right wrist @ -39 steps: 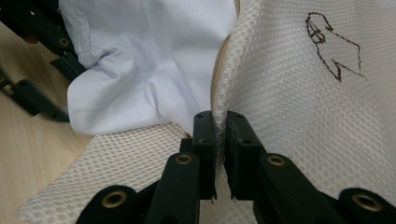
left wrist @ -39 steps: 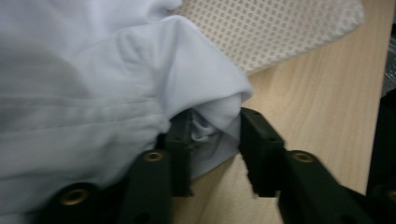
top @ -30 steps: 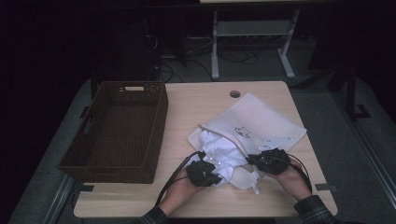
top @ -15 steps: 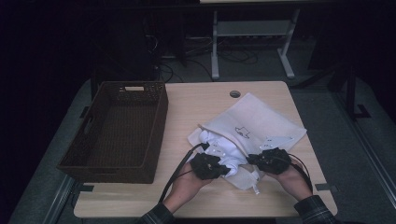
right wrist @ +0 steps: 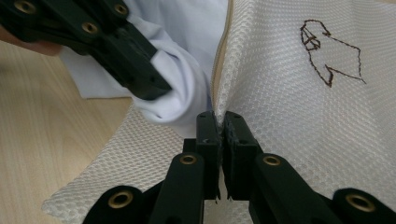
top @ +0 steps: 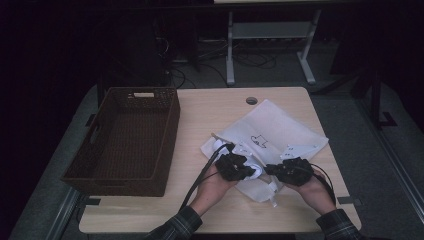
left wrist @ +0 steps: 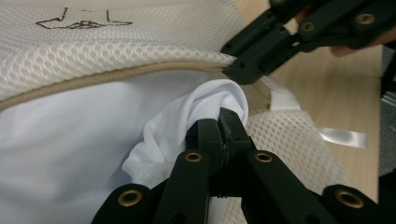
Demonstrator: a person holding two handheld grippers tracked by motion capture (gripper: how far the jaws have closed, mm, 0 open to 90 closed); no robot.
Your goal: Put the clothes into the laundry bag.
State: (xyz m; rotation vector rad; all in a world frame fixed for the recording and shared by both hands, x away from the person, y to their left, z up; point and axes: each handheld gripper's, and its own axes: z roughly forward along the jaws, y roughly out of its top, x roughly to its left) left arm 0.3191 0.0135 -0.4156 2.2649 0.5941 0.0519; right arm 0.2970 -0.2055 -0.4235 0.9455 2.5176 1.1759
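We're working a white cloth [left wrist: 154,135] at the mouth of a mesh bag [top: 280,132] lying flat on the surface [top: 210,107], right of the basket [top: 125,137].

The left tool [left wrist: 218,122] is clenched on a bunched fold of the cloth, right at the zip [left wrist: 116,74]. Going by the grip, we're prob. feeding the cloth in or drawing it out; we can't tell which from here.

The right tool [right wrist: 219,122] is pinching the bag's mesh edge just beside the zip line, w/ the jaws closed on fabric. We're judging that this hand is lifting the upper layer so the opening gapes and the cloth isn't snagging on the zip teeth. That's why the two tools are sitting so close together, nearly tip to tip, at the bag's near corner in the high view: left tool [top: 235,166], right tool [top: 292,171].

Orientation: the bag is lying diagonally, its long axis running from the near-left corner by the tools up toward the far-right edge of the surface. The open zip side is facing us and slightly left. The drawn mark [top: 259,141] on the top layer is facing up. The cloth is lying partly inside, partly spilling out at the near-left end, w/ its bunched tip pointing toward the right tool.

The basket is standing apart, not touching the bag.
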